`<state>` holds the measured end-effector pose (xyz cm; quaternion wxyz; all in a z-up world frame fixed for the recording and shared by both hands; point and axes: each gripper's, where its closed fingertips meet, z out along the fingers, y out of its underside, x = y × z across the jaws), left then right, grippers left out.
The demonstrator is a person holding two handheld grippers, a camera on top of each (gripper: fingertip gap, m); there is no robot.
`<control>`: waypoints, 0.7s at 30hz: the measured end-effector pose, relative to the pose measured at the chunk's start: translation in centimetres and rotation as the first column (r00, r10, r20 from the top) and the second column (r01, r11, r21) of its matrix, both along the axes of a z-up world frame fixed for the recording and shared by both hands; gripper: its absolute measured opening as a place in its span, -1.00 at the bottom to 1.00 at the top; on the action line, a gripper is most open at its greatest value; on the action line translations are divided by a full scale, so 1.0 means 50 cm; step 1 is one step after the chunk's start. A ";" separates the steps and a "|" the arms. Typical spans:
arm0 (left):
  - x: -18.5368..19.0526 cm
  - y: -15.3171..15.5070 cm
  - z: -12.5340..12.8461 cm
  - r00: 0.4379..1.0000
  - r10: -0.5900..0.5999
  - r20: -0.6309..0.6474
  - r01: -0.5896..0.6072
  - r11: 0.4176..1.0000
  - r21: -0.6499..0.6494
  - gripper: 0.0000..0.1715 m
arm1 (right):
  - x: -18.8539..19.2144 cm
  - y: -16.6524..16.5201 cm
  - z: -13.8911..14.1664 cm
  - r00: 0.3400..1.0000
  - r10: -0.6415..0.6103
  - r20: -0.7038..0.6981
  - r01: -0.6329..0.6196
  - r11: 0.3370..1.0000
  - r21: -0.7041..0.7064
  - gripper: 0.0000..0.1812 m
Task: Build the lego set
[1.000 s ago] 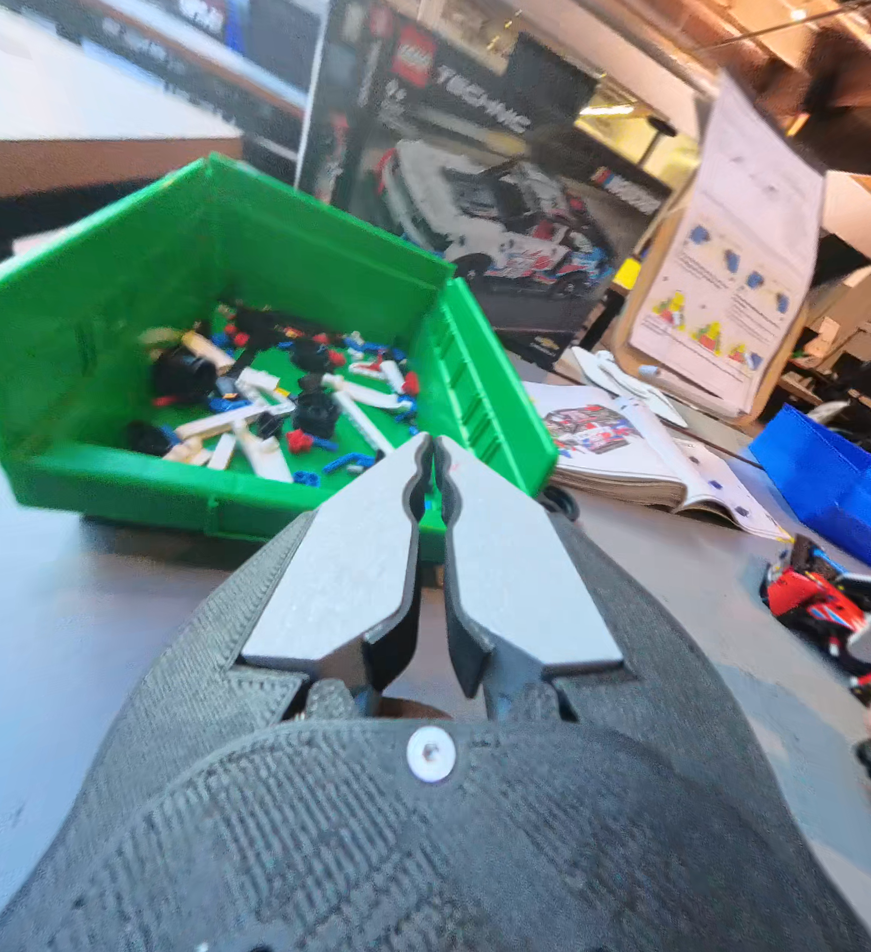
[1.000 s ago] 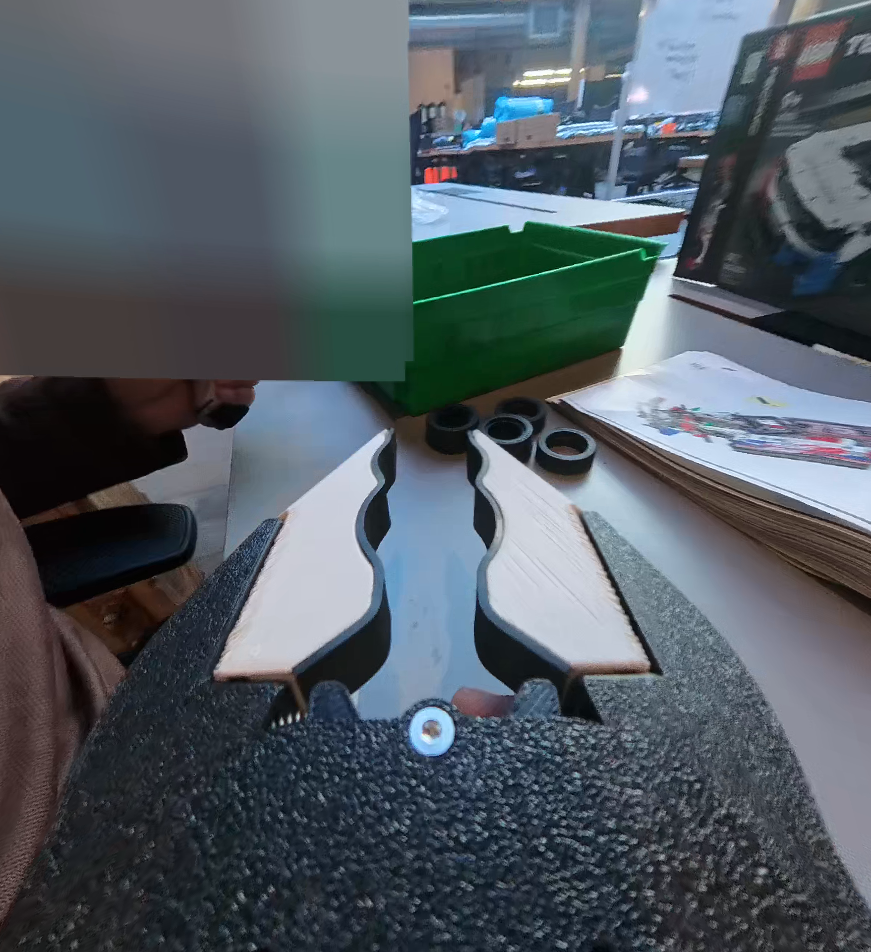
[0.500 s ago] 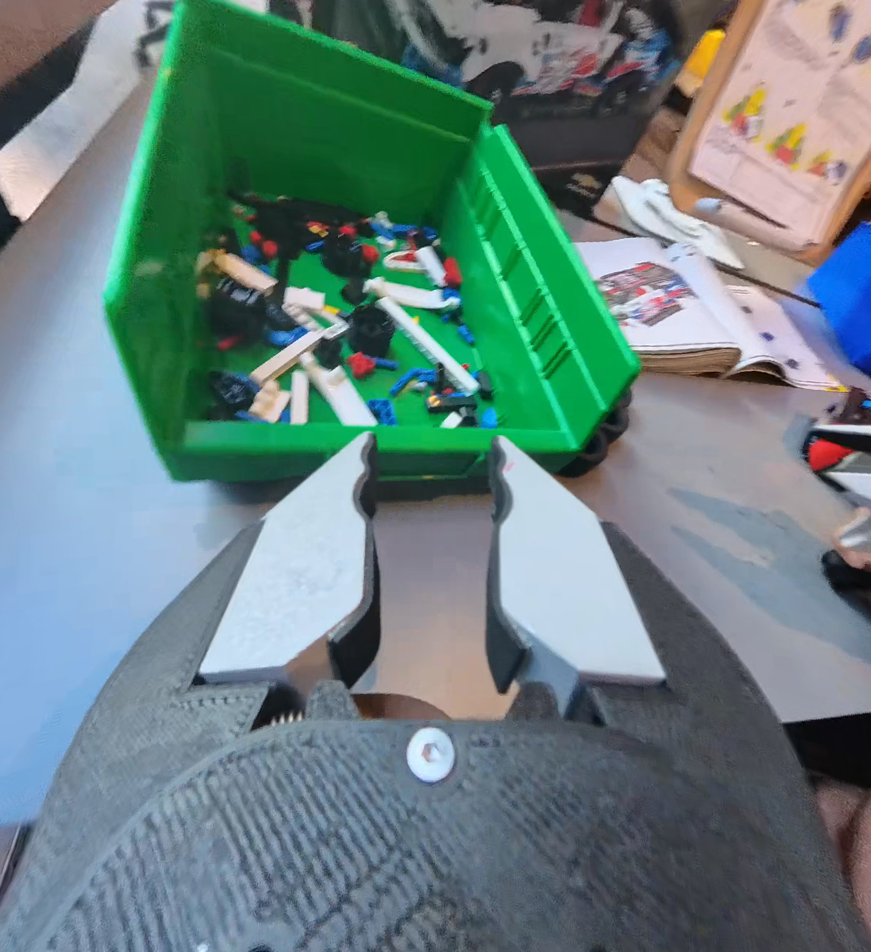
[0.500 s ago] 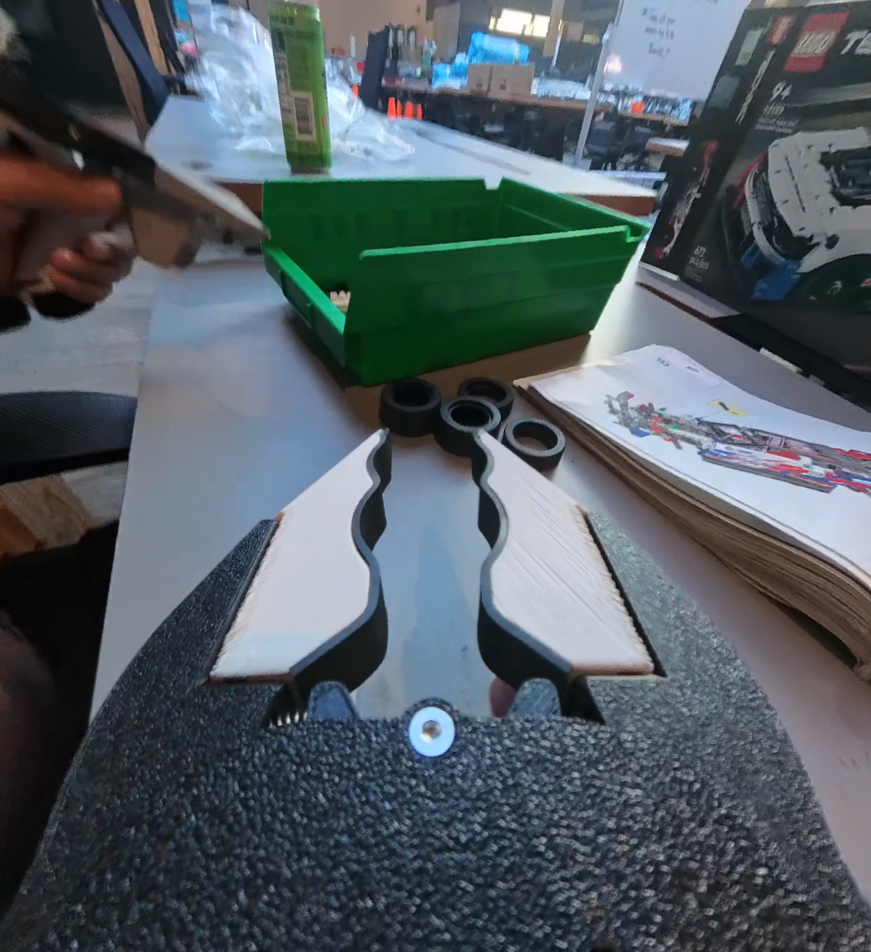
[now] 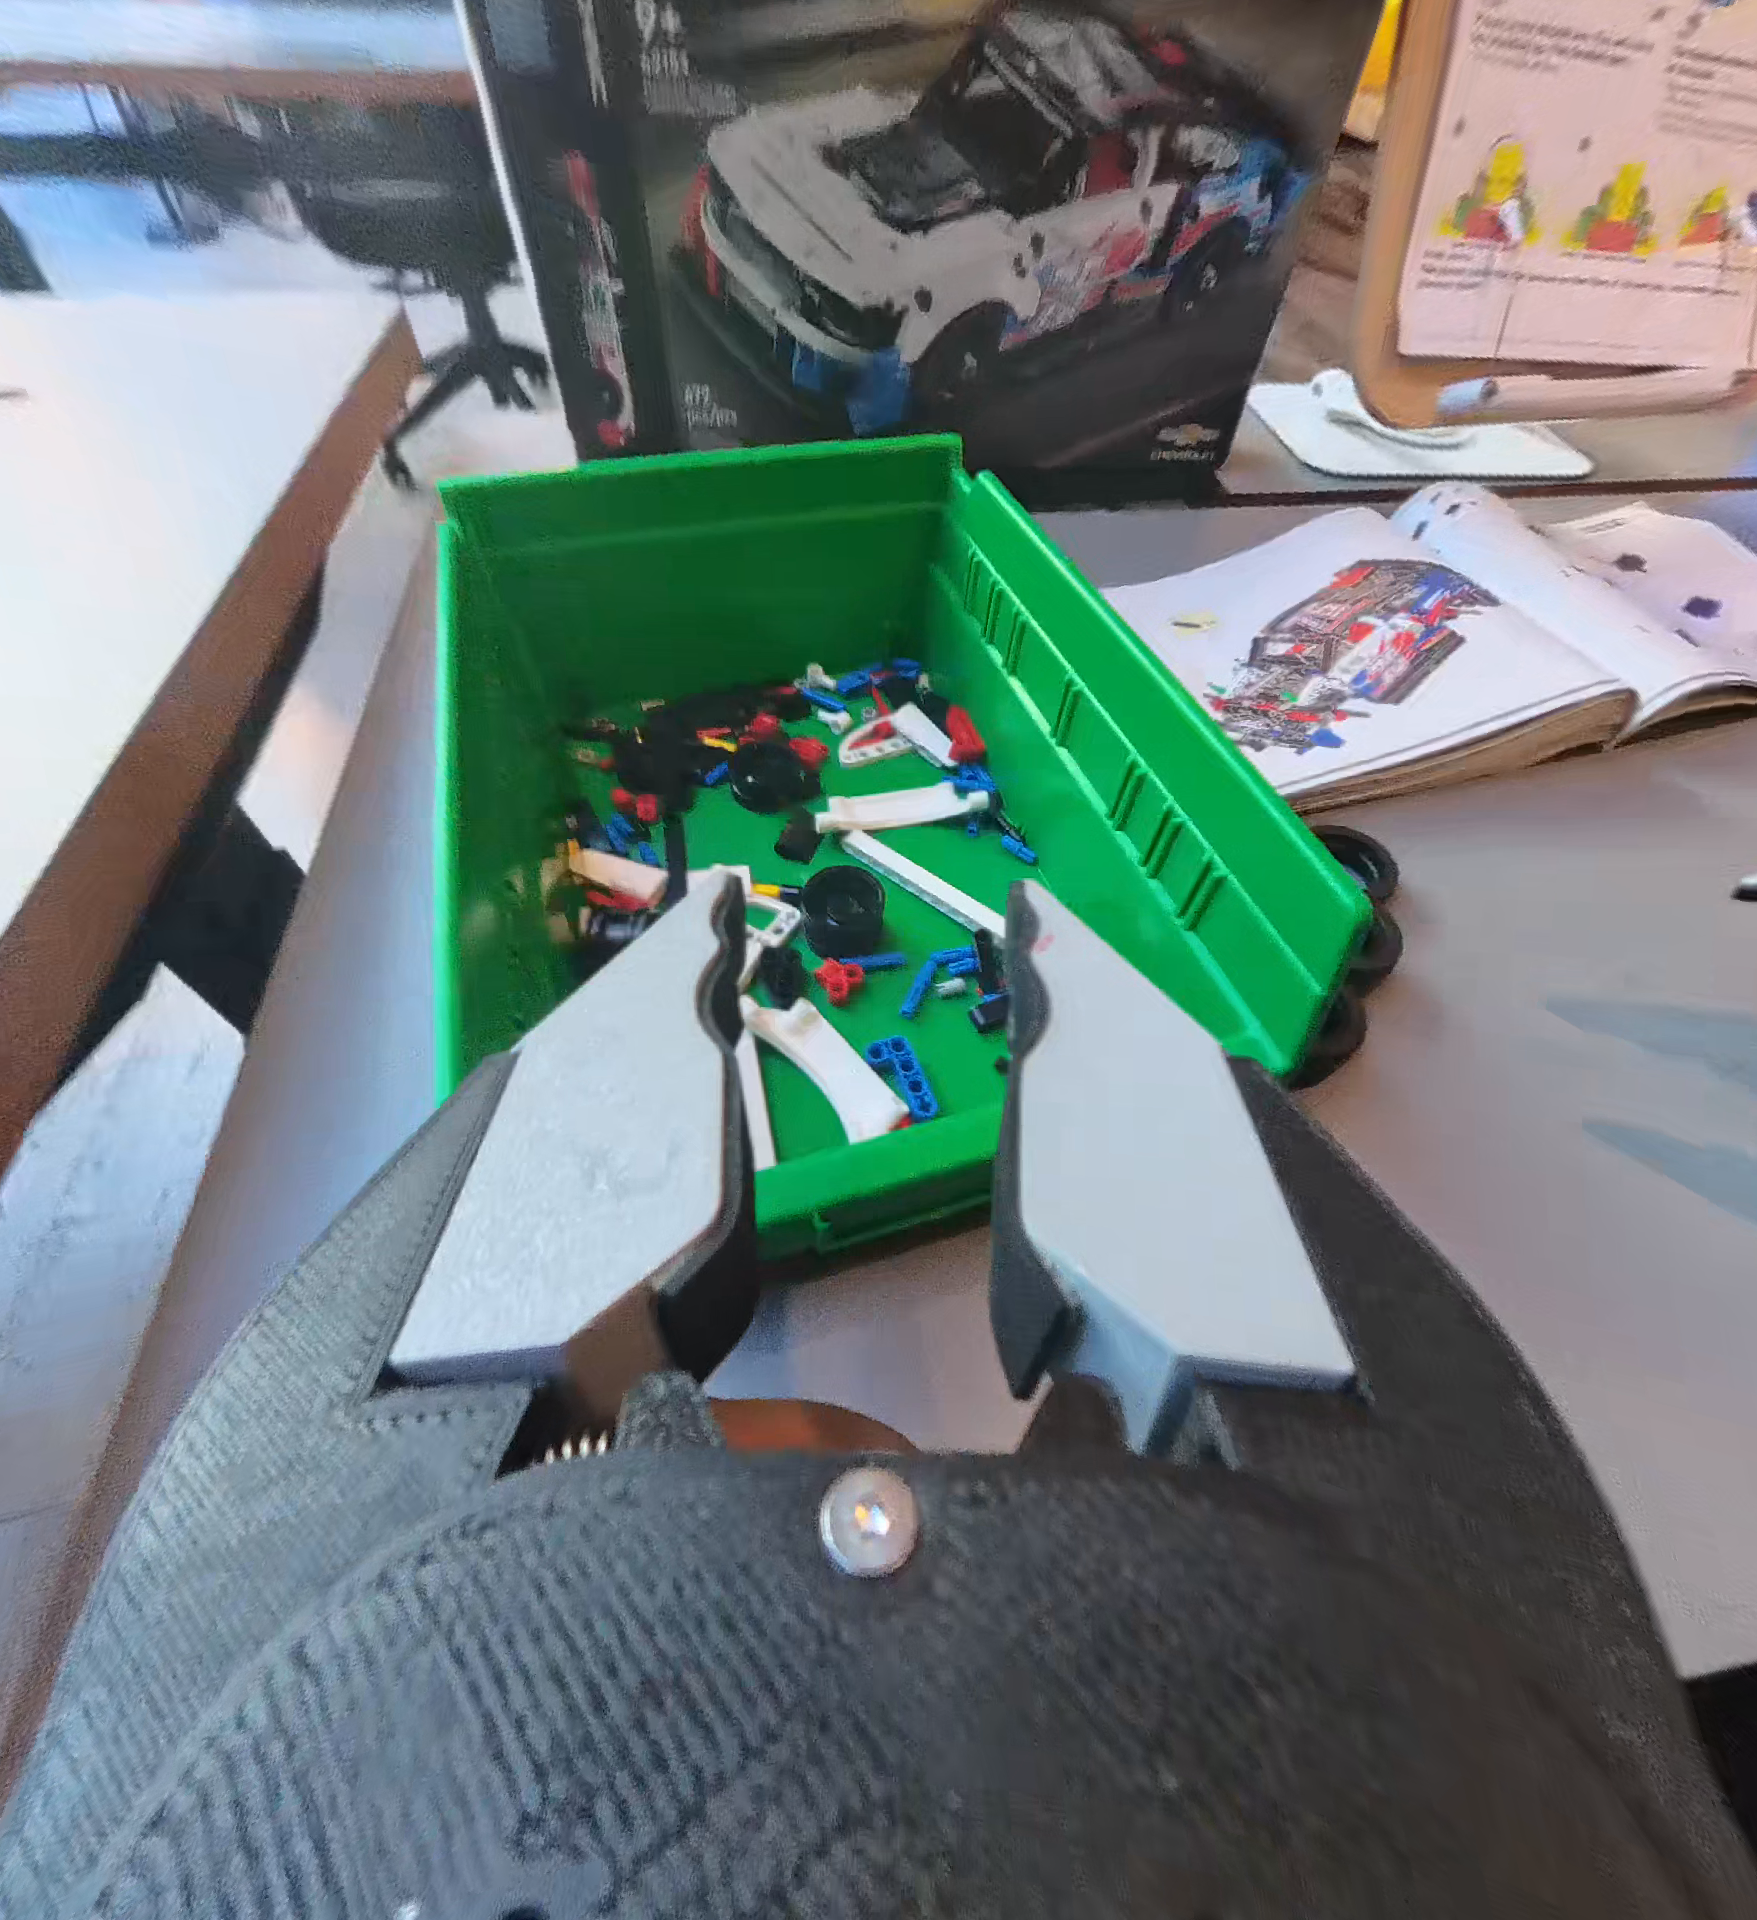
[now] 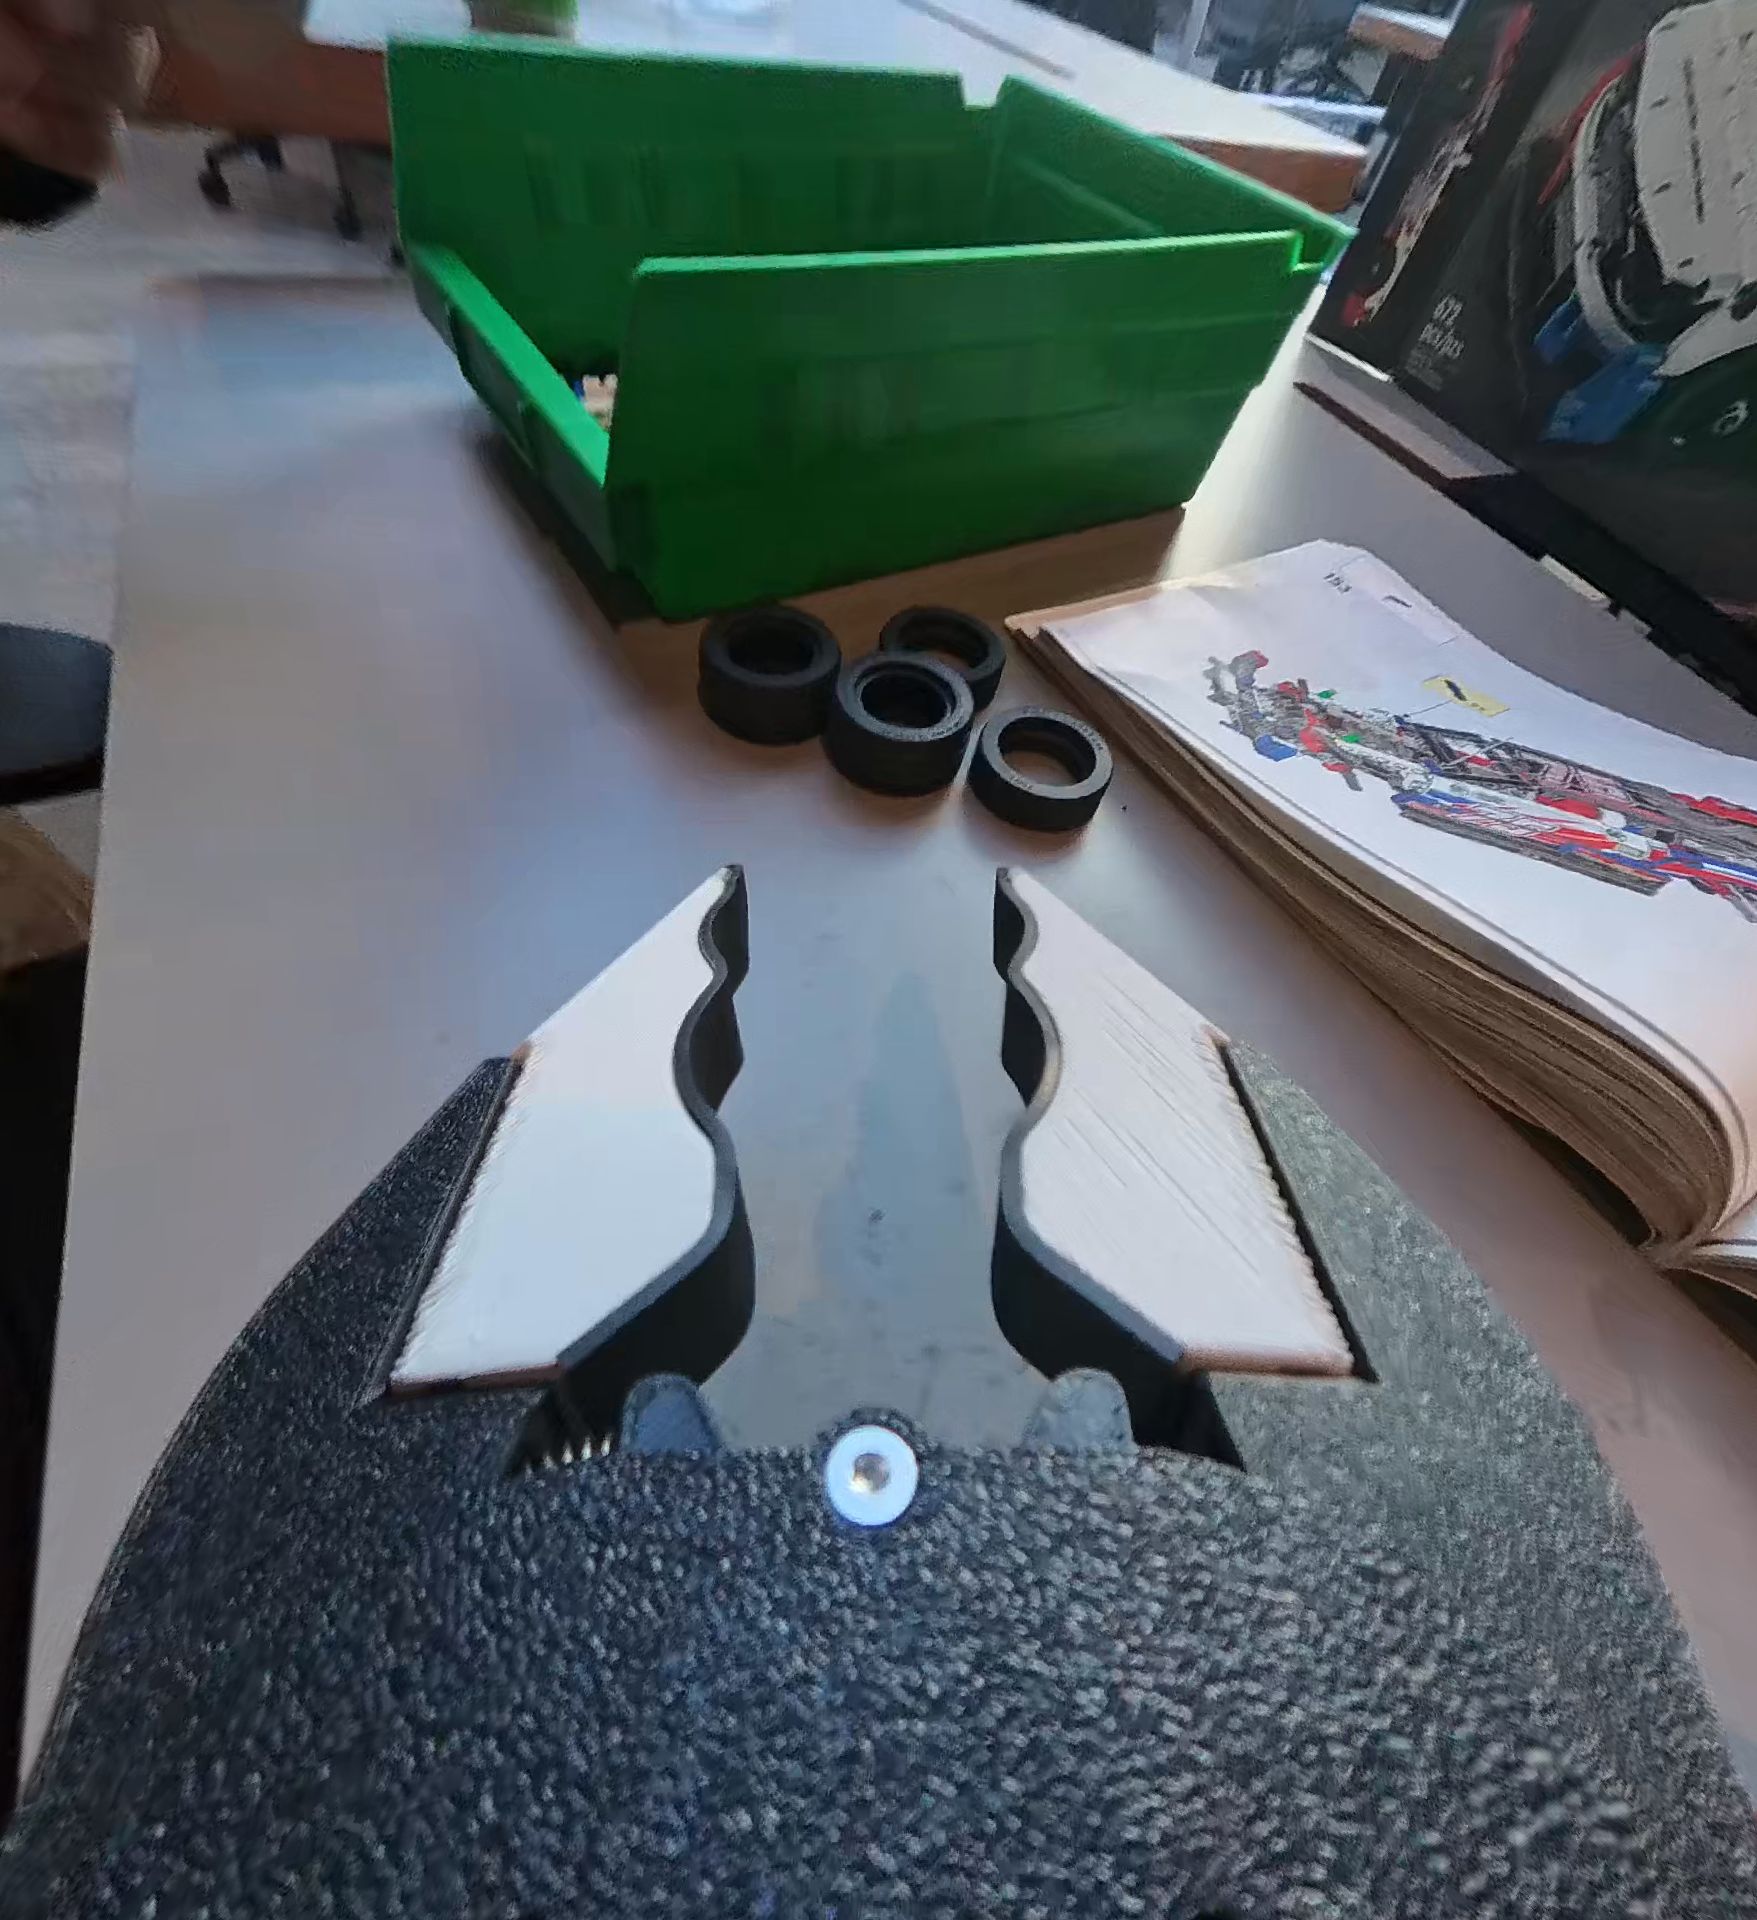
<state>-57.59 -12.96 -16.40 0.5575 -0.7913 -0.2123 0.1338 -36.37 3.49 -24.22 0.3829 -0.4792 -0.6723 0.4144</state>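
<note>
Left tongs (image 5: 872,914) spread apart, holding nothing, tips poised over the near end of the green bin (image 5: 1144,769). Loose lego pieces (image 5: 832,883) lie on the bin floor: white curved panels, small blue and red connectors, black bits, one black wheel hub (image 5: 843,906). Bin sits on the grey surface (image 5: 1580,1247).

Right tongs (image 6: 871,902) also apart and empty — low over bare surface, well short of the bin. Ahead of their tips, four black tires (image 6: 895,717) in a loose cluster, just beside the bin's side wall; some look to touch each other.

Open instruction booklet (image 6: 1476,831) lies right of the tires, showing a coloured drawing of the car frame. Set box (image 5: 915,218) stands upright behind the bin — car picture on its face. A clipboard with sheets (image 5: 1601,187) leans at far right in the left wrist view.
</note>
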 end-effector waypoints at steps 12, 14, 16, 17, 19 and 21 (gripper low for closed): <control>0.064 0.109 -0.118 0.752 -0.652 0.100 0.597 0.609 -0.522 -0.59 | -0.022 0.000 -0.016 0.999 0.021 0.043 -0.022 0.999 0.036 -0.58; 0.043 0.134 -0.140 0.738 -0.669 0.082 0.556 0.536 -0.635 -0.60 | -0.025 0.002 -0.018 0.999 0.016 0.051 -0.018 0.999 0.037 -0.64; 0.029 0.152 -0.156 0.739 -0.671 0.059 0.511 0.500 -0.699 -0.59 | -0.027 0.001 -0.026 0.997 0.016 0.072 -0.020 0.999 0.045 -0.68; 0.024 0.161 -0.160 0.742 -0.669 0.035 0.488 0.504 -0.712 -0.59 | -0.028 0.000 -0.030 0.996 0.016 0.084 -0.021 0.998 0.053 -0.68; 0.022 0.179 -0.164 0.755 -0.655 -0.002 0.467 0.540 -0.701 -0.61 | -0.029 0.000 -0.038 0.994 0.014 0.108 -0.021 0.998 0.065 -0.69; 0.026 0.188 -0.169 0.761 -0.649 0.000 0.471 0.553 -0.687 -0.65 | -0.030 -0.001 -0.043 0.992 0.021 0.126 -0.028 0.998 0.058 -0.69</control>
